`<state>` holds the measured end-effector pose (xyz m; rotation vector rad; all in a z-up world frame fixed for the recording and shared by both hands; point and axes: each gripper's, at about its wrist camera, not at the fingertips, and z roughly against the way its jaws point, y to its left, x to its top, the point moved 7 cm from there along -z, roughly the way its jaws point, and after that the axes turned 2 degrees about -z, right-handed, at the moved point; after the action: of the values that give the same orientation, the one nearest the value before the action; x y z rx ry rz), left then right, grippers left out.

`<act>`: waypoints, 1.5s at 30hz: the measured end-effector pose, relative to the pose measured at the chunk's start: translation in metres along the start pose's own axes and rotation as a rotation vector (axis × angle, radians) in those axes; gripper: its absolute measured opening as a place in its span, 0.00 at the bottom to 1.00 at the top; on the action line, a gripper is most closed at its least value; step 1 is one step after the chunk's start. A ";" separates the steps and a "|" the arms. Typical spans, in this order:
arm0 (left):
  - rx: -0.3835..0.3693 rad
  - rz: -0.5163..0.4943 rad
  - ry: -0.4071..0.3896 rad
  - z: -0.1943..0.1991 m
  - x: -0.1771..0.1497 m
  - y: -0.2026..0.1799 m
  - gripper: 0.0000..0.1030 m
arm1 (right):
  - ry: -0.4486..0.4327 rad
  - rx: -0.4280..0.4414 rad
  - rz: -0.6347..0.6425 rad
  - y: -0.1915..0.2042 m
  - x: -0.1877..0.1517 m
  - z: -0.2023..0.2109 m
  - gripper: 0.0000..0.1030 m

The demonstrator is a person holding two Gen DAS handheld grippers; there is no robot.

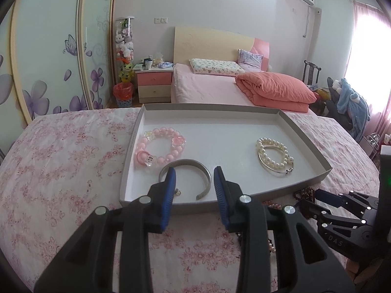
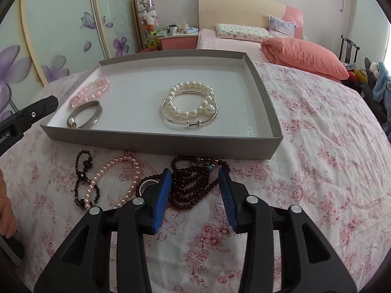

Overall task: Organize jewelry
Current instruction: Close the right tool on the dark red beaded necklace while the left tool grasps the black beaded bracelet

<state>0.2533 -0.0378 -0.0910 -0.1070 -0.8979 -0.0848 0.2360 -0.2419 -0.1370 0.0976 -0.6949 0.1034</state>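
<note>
I am looking across a floral pink bedspread (image 2: 317, 146) that is covering the whole work surface. A shallow grey cardboard tray (image 2: 156, 139) is sitting on it, its white floor showing.

My left gripper (image 1: 194, 183) is hovering over the tray's near edge, its blue-padded jaws standing wide apart and gripping nothing. My right gripper (image 2: 195, 183) is hanging low over the bedspread just in front of the tray, jaws likewise spread wide and empty, with a pile of dark red bead strands (image 2: 193, 183) lying between them; I cannot tell whether the pads are touching the beads.

Inside the tray, a pink bead bracelet (image 1: 160, 147) is lying in the left part, and a silver cuff bangle (image 1: 193, 171) is resting just beside it toward the near wall. A white pearl bracelet (image 2: 191, 101) is sitting toward the middle right, lying across a thin silver bangle (image 2: 193, 120).

Outside the tray, on the bedspread left of the red beads, a pale pink pearl strand (image 2: 114, 180) is lying in a loop, and a black bead strand (image 2: 84, 178) is crossing its left side.
</note>
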 end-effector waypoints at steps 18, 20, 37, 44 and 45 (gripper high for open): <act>-0.014 -0.027 0.022 -0.002 -0.008 -0.007 0.32 | -0.007 -0.098 -0.010 -0.015 -0.007 0.009 0.41; -0.015 -0.029 0.026 -0.003 -0.009 -0.007 0.32 | 0.009 -0.097 -0.025 -0.019 -0.008 0.006 0.45; -0.119 -0.046 0.112 -0.009 -0.023 -0.021 0.32 | 0.007 -0.084 -0.061 -0.027 -0.010 0.009 0.10; -0.211 -0.012 0.223 -0.021 -0.040 -0.035 0.26 | 0.008 -0.078 -0.065 -0.026 -0.009 0.008 0.10; -0.221 -0.006 0.239 -0.022 -0.043 -0.037 0.26 | 0.008 -0.078 -0.065 -0.027 -0.009 0.008 0.10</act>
<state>0.2395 -0.0762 -0.1362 -0.2943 -0.6481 -0.1985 0.2271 -0.2698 -0.1382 0.0446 -0.6863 0.0141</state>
